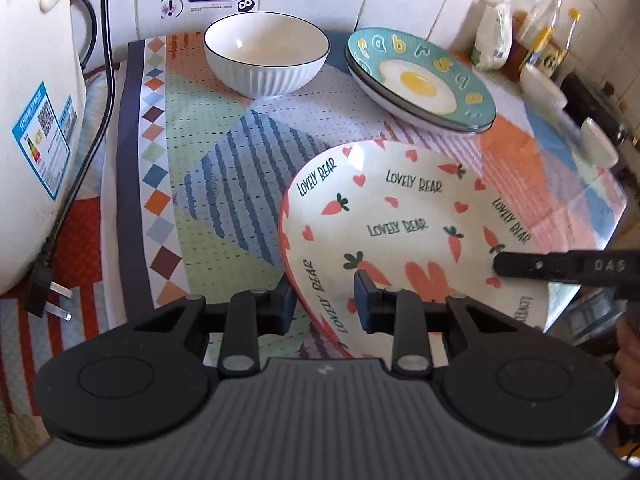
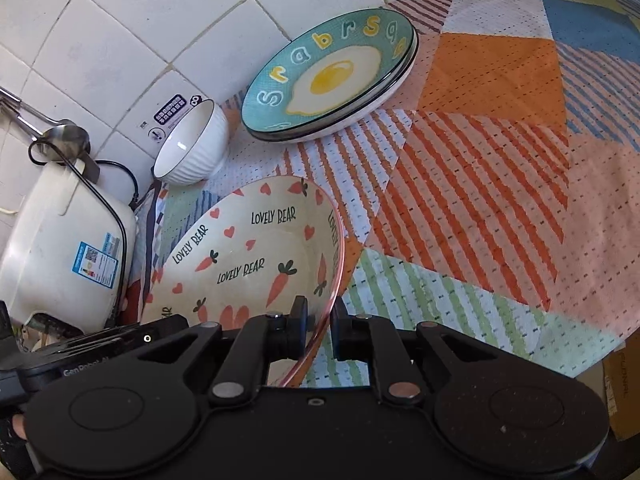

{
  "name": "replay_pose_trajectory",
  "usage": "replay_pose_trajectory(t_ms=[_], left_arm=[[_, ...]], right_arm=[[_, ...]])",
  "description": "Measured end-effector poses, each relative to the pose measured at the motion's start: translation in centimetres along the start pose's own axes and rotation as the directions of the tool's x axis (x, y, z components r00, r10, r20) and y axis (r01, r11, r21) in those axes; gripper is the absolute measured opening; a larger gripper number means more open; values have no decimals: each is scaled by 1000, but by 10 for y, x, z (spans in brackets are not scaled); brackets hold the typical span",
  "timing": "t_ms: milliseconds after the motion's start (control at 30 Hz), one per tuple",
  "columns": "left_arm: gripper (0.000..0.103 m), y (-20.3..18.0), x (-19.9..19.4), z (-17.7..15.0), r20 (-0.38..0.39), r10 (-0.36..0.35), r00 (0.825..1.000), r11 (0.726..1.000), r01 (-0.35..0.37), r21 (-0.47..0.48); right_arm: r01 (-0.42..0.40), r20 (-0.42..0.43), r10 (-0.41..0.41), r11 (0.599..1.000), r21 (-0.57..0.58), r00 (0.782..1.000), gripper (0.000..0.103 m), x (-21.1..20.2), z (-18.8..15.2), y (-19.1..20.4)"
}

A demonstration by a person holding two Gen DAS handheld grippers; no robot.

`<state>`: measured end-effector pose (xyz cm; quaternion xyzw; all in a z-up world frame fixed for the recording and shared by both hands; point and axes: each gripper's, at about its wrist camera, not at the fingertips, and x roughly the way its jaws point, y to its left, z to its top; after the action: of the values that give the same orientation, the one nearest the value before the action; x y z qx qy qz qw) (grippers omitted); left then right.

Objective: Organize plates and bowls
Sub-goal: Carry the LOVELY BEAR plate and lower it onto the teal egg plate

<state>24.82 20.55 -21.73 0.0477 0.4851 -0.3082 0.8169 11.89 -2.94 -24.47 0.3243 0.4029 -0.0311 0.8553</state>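
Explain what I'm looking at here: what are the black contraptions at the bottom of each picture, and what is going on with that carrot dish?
These are two handheld grippers, one in each of a person's hands, each carrying a wide-angle camera that looks along its fingers. The left gripper straddles the near rim of the carrot plate; whether its pads press is unclear. The right gripper is shut on the opposite rim. The plate tilts above a patterned cloth. Behind stand a white ribbed bowl and stacked egg plates; a rice cooker sits at the side.

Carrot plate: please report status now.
Both claws, left and right, astride carrot plate rim; right shut. Egg plates, white bowl behind, apart.
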Motion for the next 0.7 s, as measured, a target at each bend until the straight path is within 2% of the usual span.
replay_pose_trajectory(t_ms=[133, 233, 533, 700], left_arm=[[25, -2, -4, -1, -9, -3, 1000, 1000, 3, 4], [25, -8, -13, 0, 13, 3, 1000, 999, -4, 38], [25, -21, -45, 24, 57, -39, 998, 998, 36, 41], [25, -35, -59, 41, 77, -37, 996, 999, 34, 43]], right_arm=[[-10, 5, 10, 1000, -25, 1000, 16, -4, -2, -1], [-20, 12, 20, 999, -39, 1000, 17, -11, -1, 0], [-38, 95, 48, 994, -100, 994, 18, -53, 18, 15], [-46, 117, 62, 990, -132, 991, 18, -74, 33, 21]])
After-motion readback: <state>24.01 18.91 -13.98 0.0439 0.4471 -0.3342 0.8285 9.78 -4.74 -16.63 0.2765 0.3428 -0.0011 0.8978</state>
